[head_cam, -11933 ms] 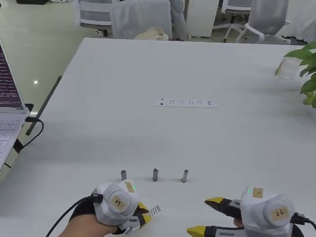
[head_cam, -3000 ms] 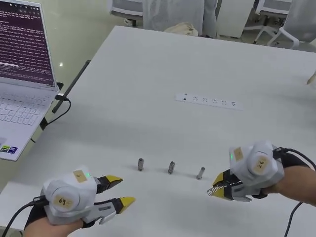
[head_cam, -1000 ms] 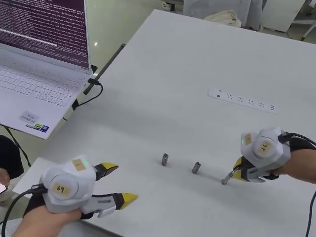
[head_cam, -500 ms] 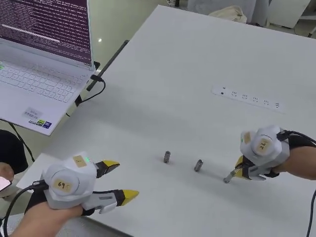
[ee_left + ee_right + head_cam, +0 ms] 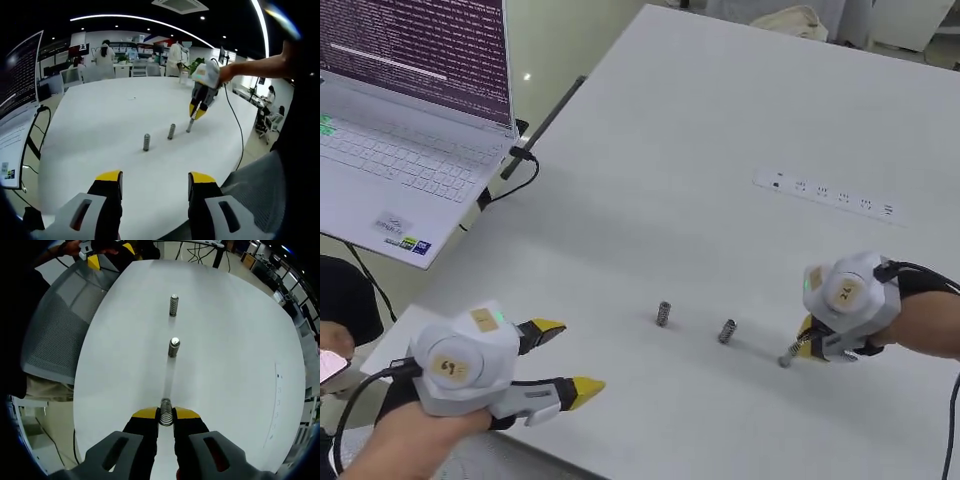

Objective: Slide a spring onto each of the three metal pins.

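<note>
Spring [image 5: 788, 354] sat clamped in jaws of right gripper [image 5: 166, 413], long axis straight fwd along them, tip down at the table [image 5: 230, 340]; 3rd pin prob under it, couldn't tell. Further on, same line: middle pin [image 5: 173, 347] then far pin [image 5: 173, 305], both sprung already. Furthest, left gripper [image 5: 155, 176] w/ jaws apart, idle.

A row of pins and springs on the desk, placed from the middle pin.
The middle pin [image 5: 727, 331] stands on the desk [image 5: 670, 150] with a spring around it. Just to its left stands the left pin [image 5: 663, 313], likewise inside a spring. Just to its right is the third spring [image 5: 787, 354], tilted, between the closed jaws of the right hand-held gripper [image 5: 807, 345]. Well behind the middle pin lies the power strip [image 5: 830, 196]. The left hand-held gripper [image 5: 575, 358] is in front and to the left, near the desk's front edge, jaws apart. The laptop [image 5: 390, 120] sits far left, past the desk's edge.
</note>
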Demonstrator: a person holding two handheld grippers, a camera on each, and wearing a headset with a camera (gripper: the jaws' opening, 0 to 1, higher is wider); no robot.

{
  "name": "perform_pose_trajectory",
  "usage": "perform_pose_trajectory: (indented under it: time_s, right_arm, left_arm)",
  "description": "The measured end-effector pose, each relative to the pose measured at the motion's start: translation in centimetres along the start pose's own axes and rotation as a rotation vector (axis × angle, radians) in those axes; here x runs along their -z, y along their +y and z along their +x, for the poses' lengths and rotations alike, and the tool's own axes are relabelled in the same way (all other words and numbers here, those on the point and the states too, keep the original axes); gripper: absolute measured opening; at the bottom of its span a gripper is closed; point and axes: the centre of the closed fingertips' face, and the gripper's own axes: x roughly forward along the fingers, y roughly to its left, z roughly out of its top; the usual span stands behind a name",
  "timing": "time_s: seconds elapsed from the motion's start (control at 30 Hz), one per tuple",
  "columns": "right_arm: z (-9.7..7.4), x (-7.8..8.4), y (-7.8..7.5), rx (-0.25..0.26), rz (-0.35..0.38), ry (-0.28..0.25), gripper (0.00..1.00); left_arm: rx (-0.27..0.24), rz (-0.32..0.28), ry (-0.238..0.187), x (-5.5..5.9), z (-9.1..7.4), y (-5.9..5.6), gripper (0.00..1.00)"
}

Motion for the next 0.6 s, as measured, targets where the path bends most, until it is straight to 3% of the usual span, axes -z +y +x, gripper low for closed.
perform_pose_trajectory:
  time_s: [0.6]
  right_arm:
    - [2.2, 0.4, 0.0, -0.022, -0.021, 0.038, 0.09]
  left_arm:
    - [-0.009, -0.007, -0.005, 0.0, -0.5, 0.3, 0.47]
